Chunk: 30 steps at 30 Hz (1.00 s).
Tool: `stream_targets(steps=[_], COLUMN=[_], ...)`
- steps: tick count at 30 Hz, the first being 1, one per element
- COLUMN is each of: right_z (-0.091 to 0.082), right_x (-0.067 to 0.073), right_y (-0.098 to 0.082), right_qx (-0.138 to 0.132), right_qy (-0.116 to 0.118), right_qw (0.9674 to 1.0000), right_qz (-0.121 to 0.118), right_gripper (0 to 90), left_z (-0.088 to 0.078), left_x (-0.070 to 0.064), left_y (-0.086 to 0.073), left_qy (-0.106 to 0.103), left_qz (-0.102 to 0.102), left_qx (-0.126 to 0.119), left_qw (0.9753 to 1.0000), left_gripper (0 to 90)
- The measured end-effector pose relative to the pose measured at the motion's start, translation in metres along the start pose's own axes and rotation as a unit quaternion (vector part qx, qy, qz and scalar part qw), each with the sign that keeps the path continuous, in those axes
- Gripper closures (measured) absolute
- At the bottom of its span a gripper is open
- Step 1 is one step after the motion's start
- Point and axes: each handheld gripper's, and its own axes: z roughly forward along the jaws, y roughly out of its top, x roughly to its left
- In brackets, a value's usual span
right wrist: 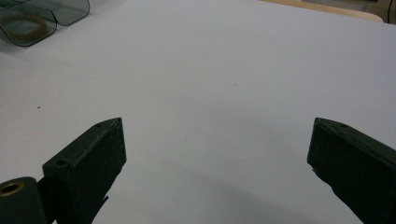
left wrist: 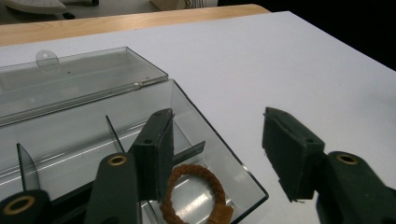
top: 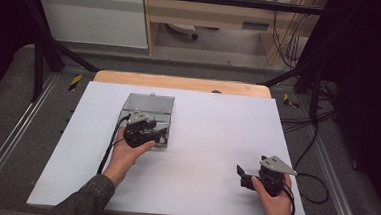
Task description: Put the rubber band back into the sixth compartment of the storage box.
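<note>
A clear plastic box with its lid folded back lies on the white board, left of centre. In the left gripper view a brown braided bracelet rests in the near corner compartment of the box. My left gripper is open: one jaw dips into that compartment beside the bracelet, the other hangs outside the box wall over the board. From above, the left gripper sits over the box's near right corner. My right gripper is open and empty above the board at the front right, its jaws wide apart.
The white board covers a wooden table with bare space between the hands. In the right gripper view, the box and bracelet are far off at the upper left. Dark frame bars and cables flank the table.
</note>
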Motion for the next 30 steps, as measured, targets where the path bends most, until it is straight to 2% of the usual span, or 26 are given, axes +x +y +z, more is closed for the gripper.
stream_targets(steps=[8,14,22,30], right_z=[0.000,0.000,0.000,0.000], right_x=[0.000,0.000,0.001,0.000], right_y=[0.000,0.000,0.000,0.000], right_qx=[-0.001,-0.001,0.001,0.000], right_qy=[-0.001,-0.001,-0.001,-0.002], right_qw=[1.0000,1.0000,1.0000,1.0000], right_qz=[0.000,-0.001,0.001,0.001], right_gripper=[5.0,5.0,4.9,4.8], left_z=[-0.001,-0.002,-0.005,-0.012], left_x=[-0.001,-0.004,-0.007,-0.006], left_y=[0.004,0.010,0.019,0.030], left_qy=[0.001,0.024,0.032,0.027], left_qz=[-0.008,-0.009,-0.009,-0.013], left_qx=[-0.006,-0.023,-0.040,-0.054], left_qw=[0.9999,0.9994,0.9987,0.9981], left_gripper=[32.5,4.7,5.0,5.3])
